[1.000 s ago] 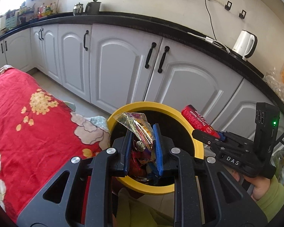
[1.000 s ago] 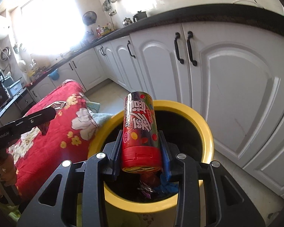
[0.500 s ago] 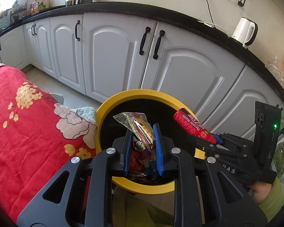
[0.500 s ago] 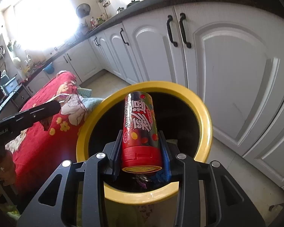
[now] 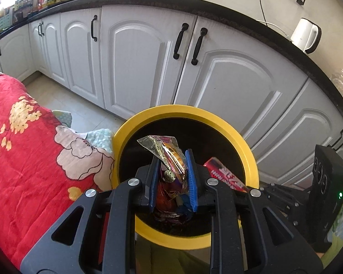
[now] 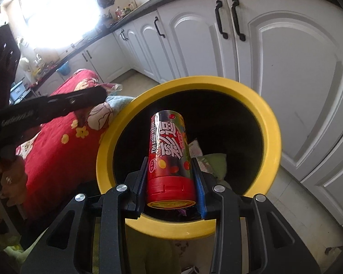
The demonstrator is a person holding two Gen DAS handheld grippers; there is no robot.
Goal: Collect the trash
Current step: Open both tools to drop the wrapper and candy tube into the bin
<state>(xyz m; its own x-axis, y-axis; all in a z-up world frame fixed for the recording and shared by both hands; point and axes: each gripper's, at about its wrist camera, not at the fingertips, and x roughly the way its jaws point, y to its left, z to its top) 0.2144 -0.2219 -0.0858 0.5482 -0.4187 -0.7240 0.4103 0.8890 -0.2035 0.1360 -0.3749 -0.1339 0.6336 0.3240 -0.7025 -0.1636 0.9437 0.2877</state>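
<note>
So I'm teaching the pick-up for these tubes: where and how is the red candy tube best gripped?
As the right tool shows it: across the round body of the red candy tube, just above its red cap, one pad on each curved side, coming in along its length from the cap end. The straight cylinder gives parallel faces there, and the free end points into the yellow bin.
</note>
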